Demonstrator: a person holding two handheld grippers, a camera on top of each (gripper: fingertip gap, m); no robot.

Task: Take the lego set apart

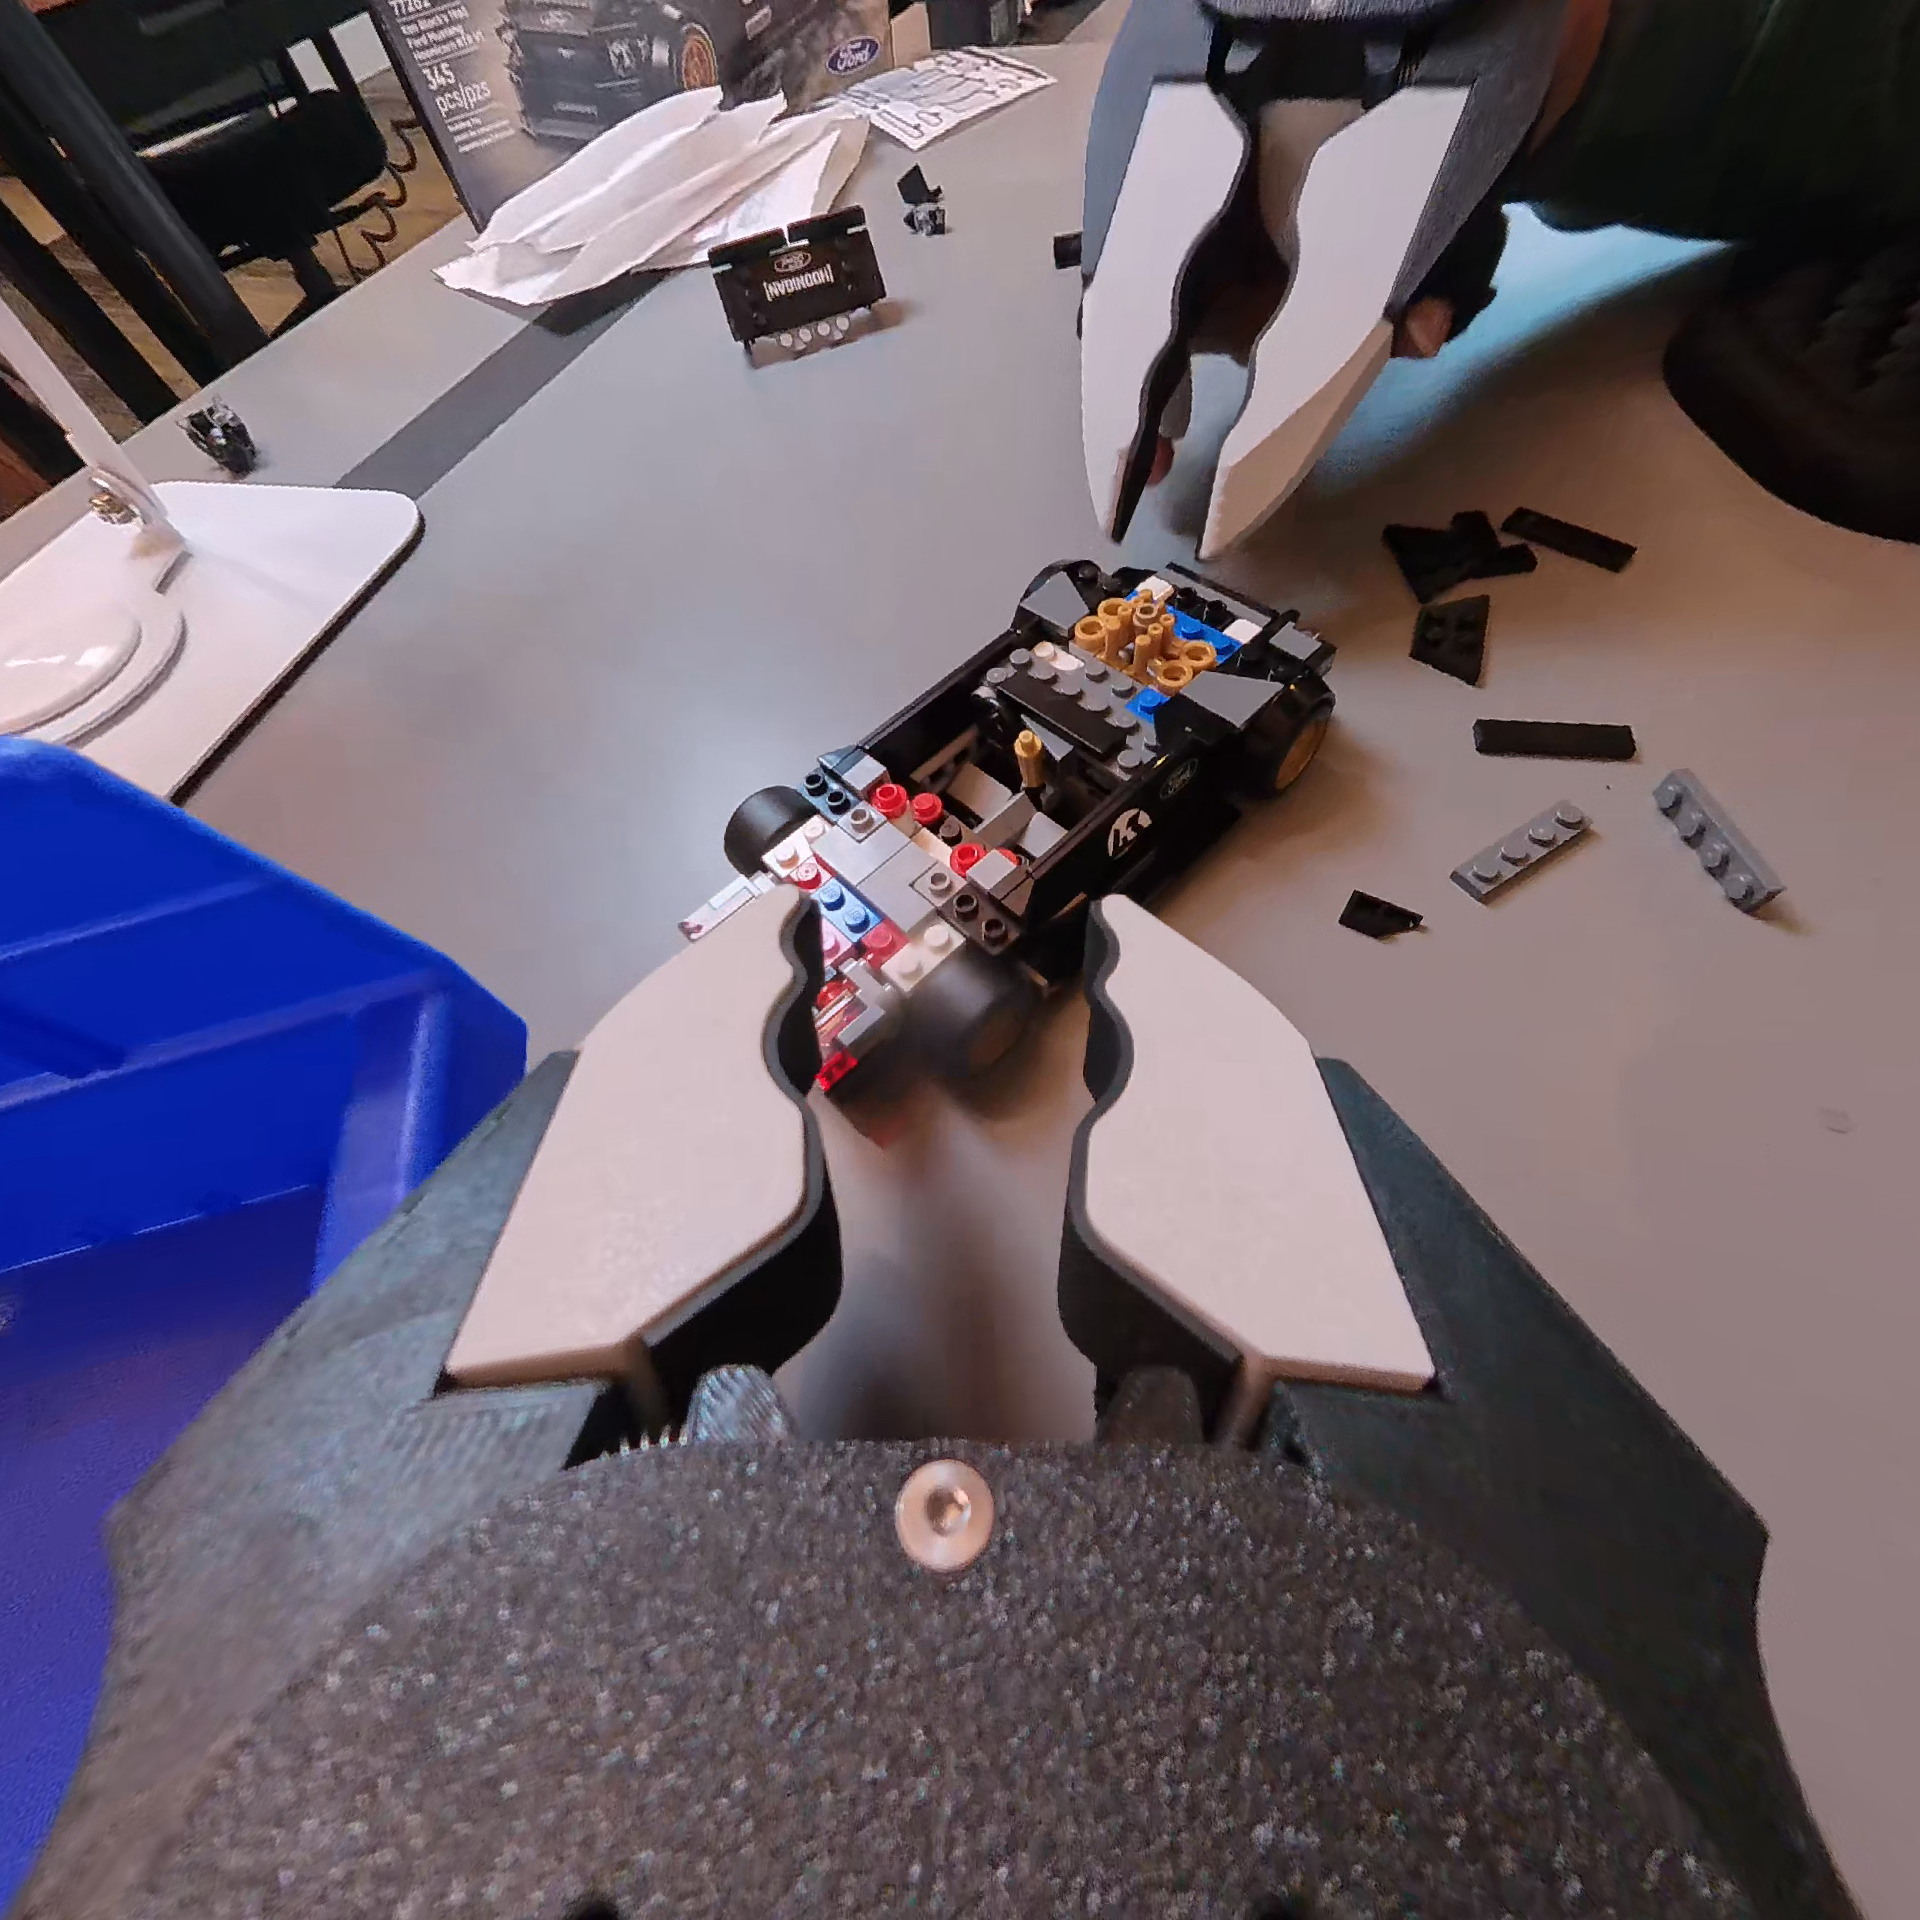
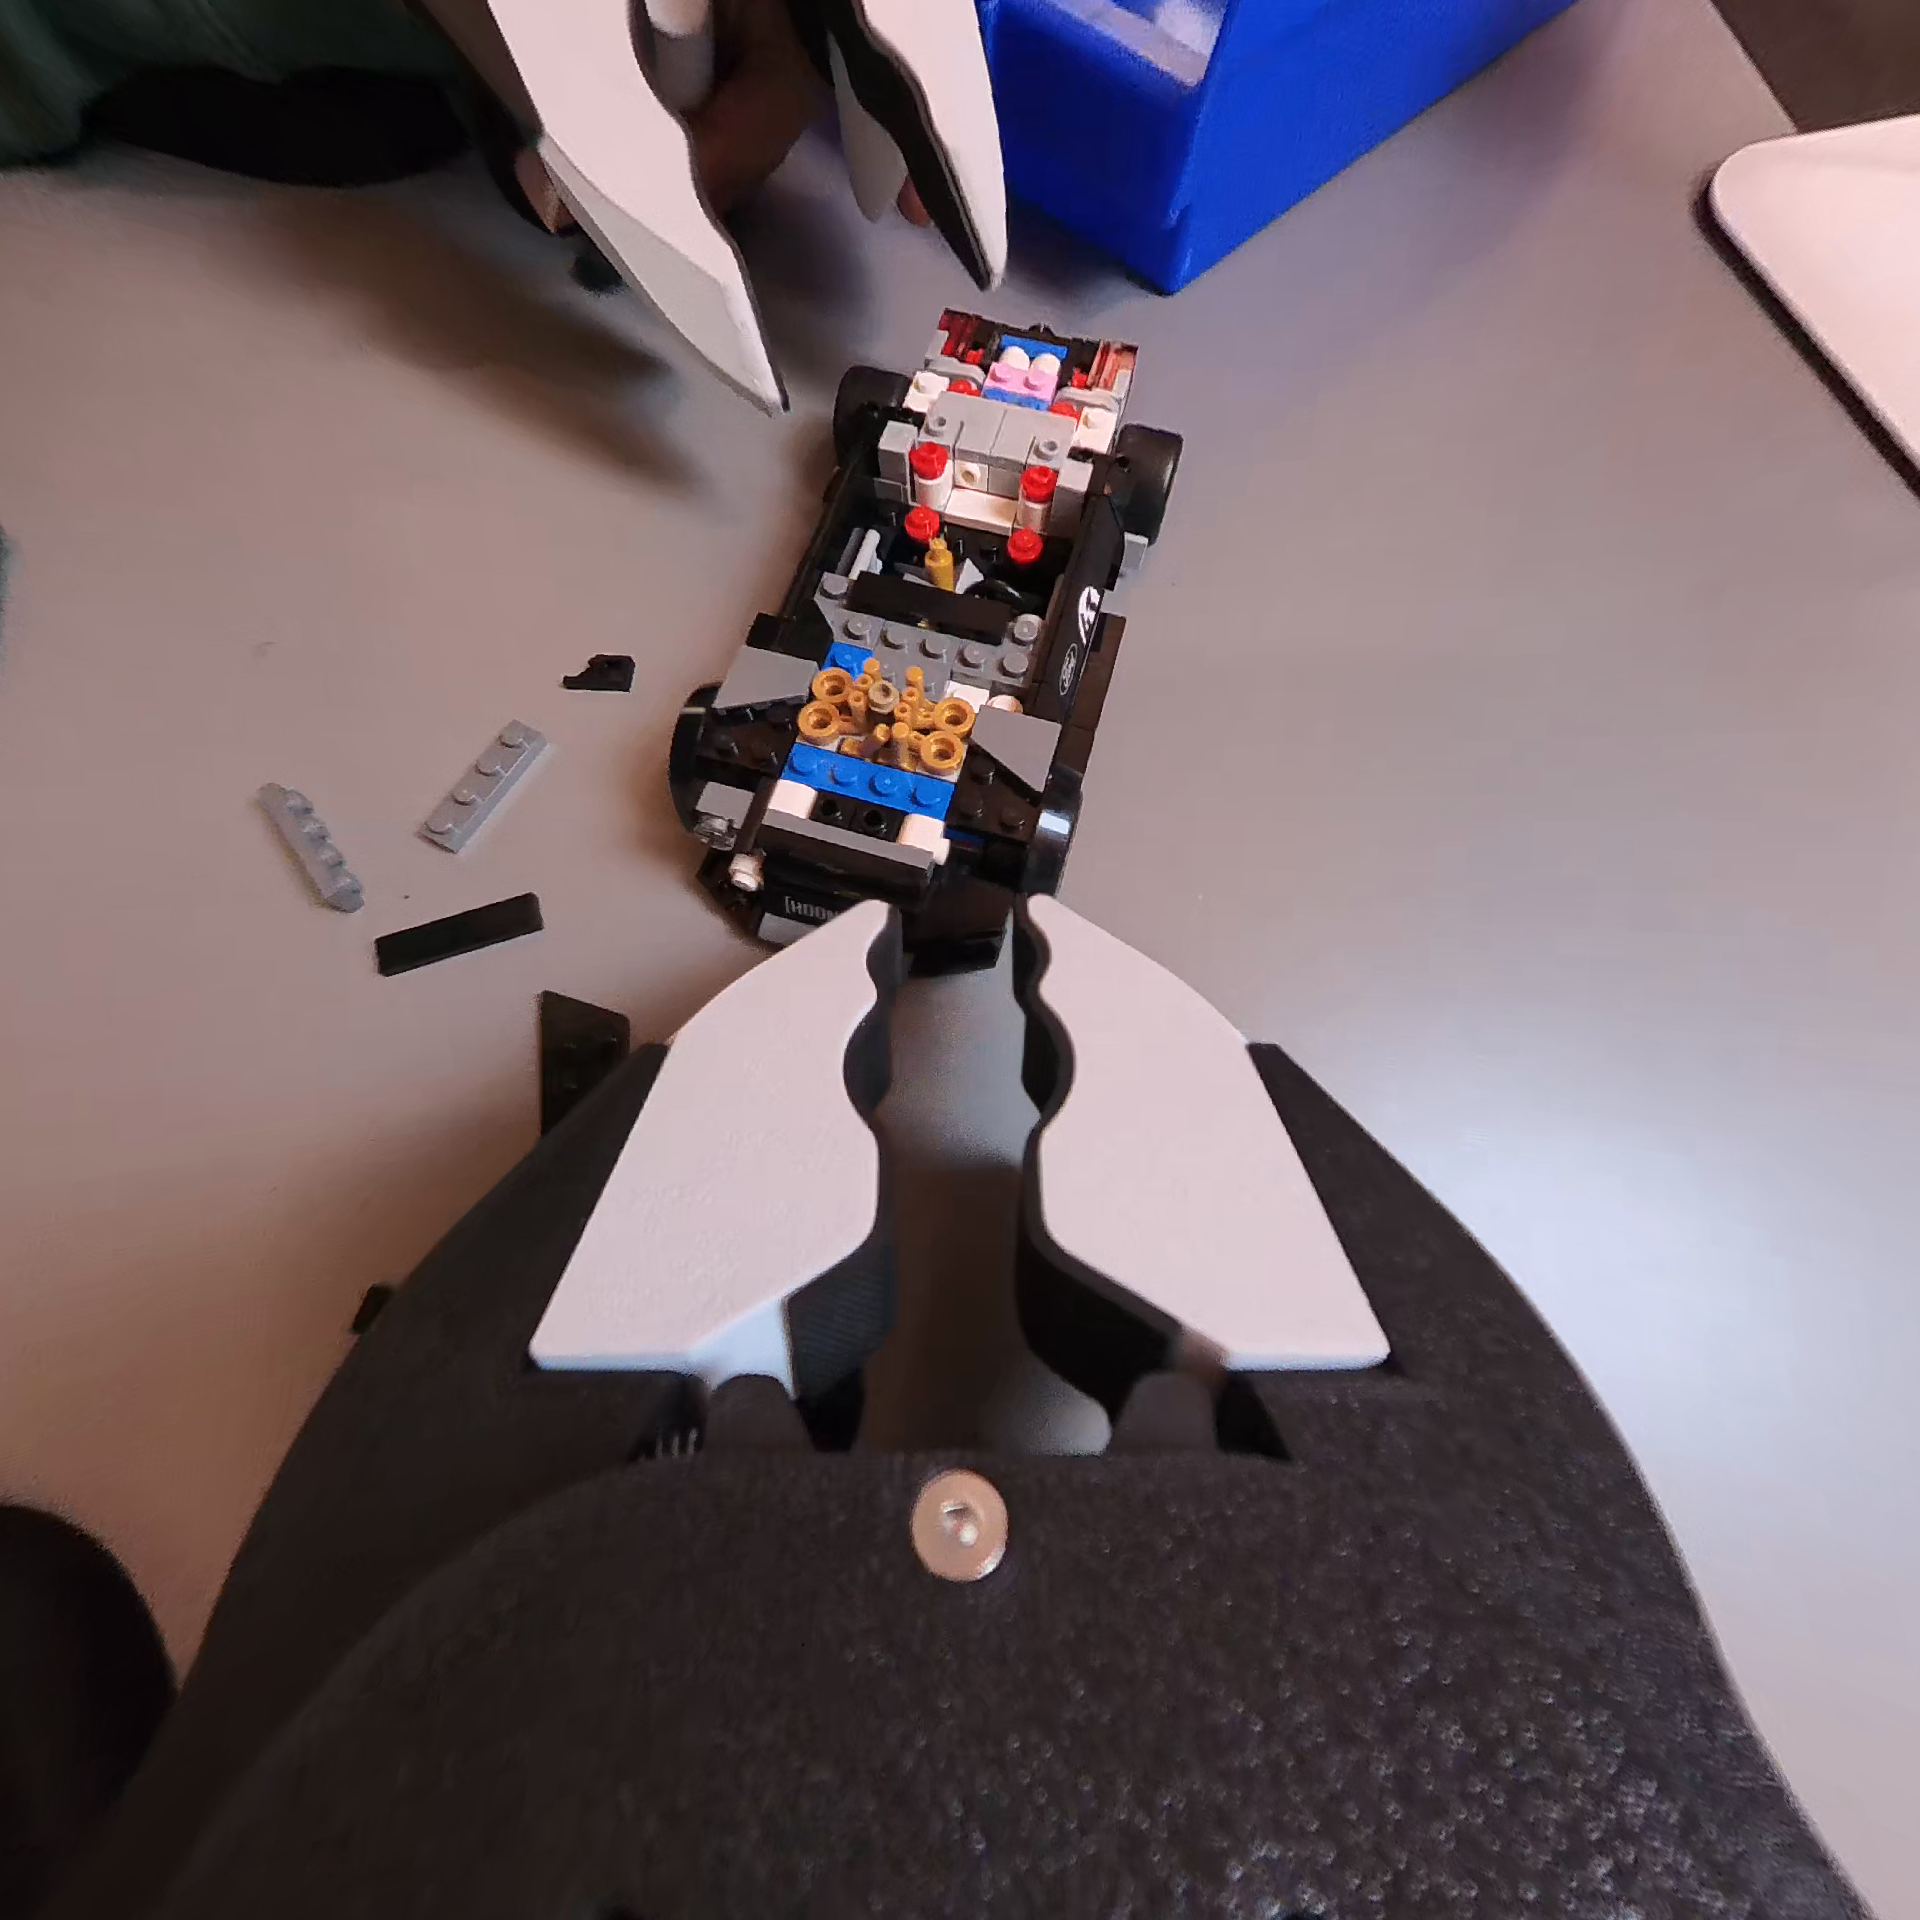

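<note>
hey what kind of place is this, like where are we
Probably an office or workroom: a grey desk, a white monitor stand on it, and black office chairs behind.

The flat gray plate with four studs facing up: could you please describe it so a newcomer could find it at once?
Start at the lego car mid-table and look among the loose pieces beside its gold-engine end. Of the two gray strips there, it is the gray plate nearer the car, lying flat; its neighbour lies on edge.
</note>
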